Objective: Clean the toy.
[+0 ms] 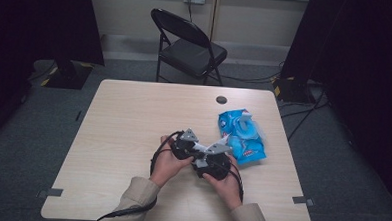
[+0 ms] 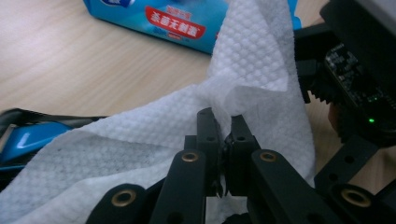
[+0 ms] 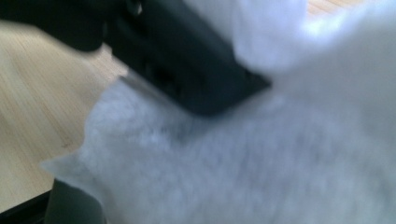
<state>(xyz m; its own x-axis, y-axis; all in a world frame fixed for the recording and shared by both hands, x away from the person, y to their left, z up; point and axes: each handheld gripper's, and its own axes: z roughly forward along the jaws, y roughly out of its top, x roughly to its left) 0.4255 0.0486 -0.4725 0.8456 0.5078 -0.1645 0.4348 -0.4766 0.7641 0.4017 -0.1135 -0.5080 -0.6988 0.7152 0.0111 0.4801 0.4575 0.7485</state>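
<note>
A white textured wipe (image 2: 140,154) hangs from my left gripper (image 2: 224,123), whose jaws are shut on a fold of it. In the high view both grippers meet over the middle of the table, the left gripper (image 1: 185,142) just left of the right gripper (image 1: 214,159). A blue pack of wet wipes (image 1: 243,135) lies just beyond them to the right, and its red label shows on the pack (image 2: 173,21). The wipe (image 3: 257,154) drapes blurred across the right gripper view, with a black finger (image 3: 187,60) of the left gripper above it. The right gripper's jaws stand apart.
The pale wooden table (image 1: 123,117) has a round cable hole (image 1: 221,99) near its far edge. Behind the table stands a black folding chair (image 1: 191,48). Dark curtains flank both sides, and cables run along the floor at the right.
</note>
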